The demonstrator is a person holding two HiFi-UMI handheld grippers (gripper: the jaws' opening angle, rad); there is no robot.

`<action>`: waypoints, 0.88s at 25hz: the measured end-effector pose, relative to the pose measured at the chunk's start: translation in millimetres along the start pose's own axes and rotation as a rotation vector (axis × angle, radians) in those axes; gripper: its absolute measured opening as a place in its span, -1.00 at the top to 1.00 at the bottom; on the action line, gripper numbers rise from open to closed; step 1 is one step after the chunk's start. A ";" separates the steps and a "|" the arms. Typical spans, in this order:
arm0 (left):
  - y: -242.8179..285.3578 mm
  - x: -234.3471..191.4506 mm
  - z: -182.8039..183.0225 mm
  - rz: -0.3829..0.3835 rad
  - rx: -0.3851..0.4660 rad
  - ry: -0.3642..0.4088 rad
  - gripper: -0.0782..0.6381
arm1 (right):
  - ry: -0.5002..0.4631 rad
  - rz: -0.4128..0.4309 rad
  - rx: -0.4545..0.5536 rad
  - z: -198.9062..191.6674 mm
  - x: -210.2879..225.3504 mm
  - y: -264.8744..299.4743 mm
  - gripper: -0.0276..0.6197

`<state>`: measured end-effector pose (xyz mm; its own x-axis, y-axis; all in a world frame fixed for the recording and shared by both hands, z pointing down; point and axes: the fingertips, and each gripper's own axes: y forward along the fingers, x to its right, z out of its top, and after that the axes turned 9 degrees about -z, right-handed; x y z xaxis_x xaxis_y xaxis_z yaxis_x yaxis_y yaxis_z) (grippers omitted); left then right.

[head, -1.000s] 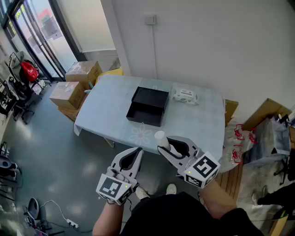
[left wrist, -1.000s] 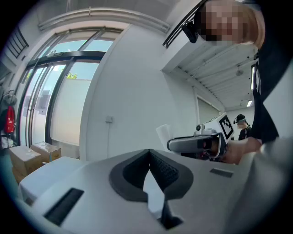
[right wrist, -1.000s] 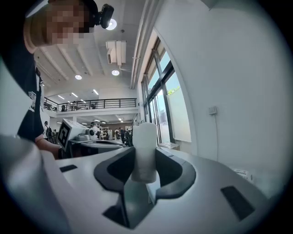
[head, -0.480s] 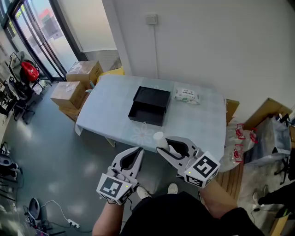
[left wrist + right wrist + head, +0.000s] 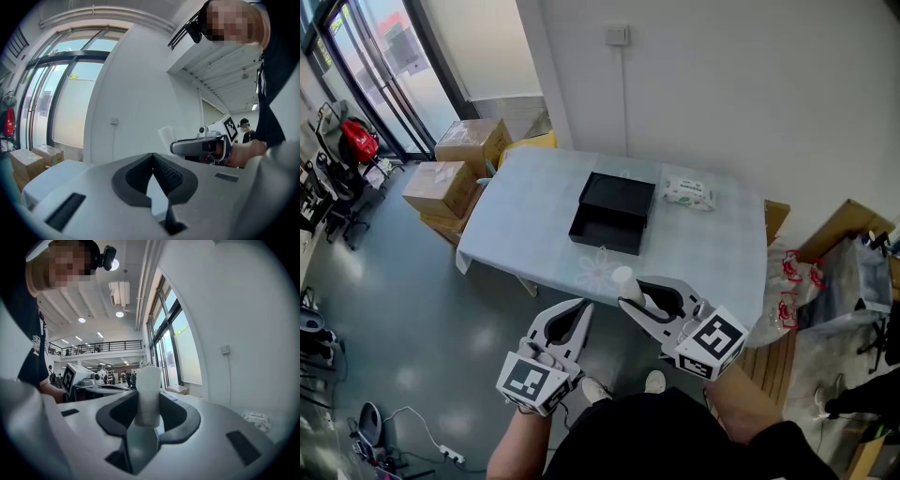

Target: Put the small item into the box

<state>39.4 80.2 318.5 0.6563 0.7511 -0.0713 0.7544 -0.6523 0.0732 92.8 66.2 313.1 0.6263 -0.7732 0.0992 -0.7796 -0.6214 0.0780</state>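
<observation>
A small white cylinder (image 5: pixel 624 282) stands upright between the pads of my right gripper (image 5: pixel 630 302), which is shut on it. In the right gripper view the cylinder (image 5: pixel 148 397) fills the gap between the jaws. The black open box (image 5: pixel 605 246) lies on the pale blue table (image 5: pixel 525 216), well ahead of and below both grippers. My left gripper (image 5: pixel 582 307) hangs beside the right one, shut, with nothing between its pads (image 5: pixel 164 171). The left gripper view also shows the right gripper (image 5: pixel 197 146) with the cylinder (image 5: pixel 166 137).
A pack of wipes (image 5: pixel 688 193) lies on the table right of the box. Cardboard boxes (image 5: pixel 469 142) stand on the floor left of the table, and more cardboard and bags (image 5: pixel 839 234) at the right. A white wall runs behind the table.
The table and box have slid slightly right and down in the head view. Both grippers keep the same pose, the cylinder still held.
</observation>
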 end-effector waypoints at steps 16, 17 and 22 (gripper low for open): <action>-44.5 -70.0 -12.5 -0.015 -0.007 -0.040 0.79 | 0.026 -0.004 -0.028 -8.5 -31.2 83.7 0.47; -48.5 -75.8 -13.2 -0.016 -0.009 -0.041 0.79 | 0.028 -0.004 -0.030 -9.2 -34.0 90.5 0.47; -67.3 -102.3 -19.3 -0.026 -0.021 -0.050 0.79 | 0.036 -0.009 -0.035 -14.3 -46.4 124.0 0.47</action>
<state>-78.7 49.2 340.1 0.6368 0.7612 -0.1226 0.7710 -0.6302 0.0919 -32.9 26.8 332.4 0.6330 -0.7625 0.1340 -0.7741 -0.6228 0.1136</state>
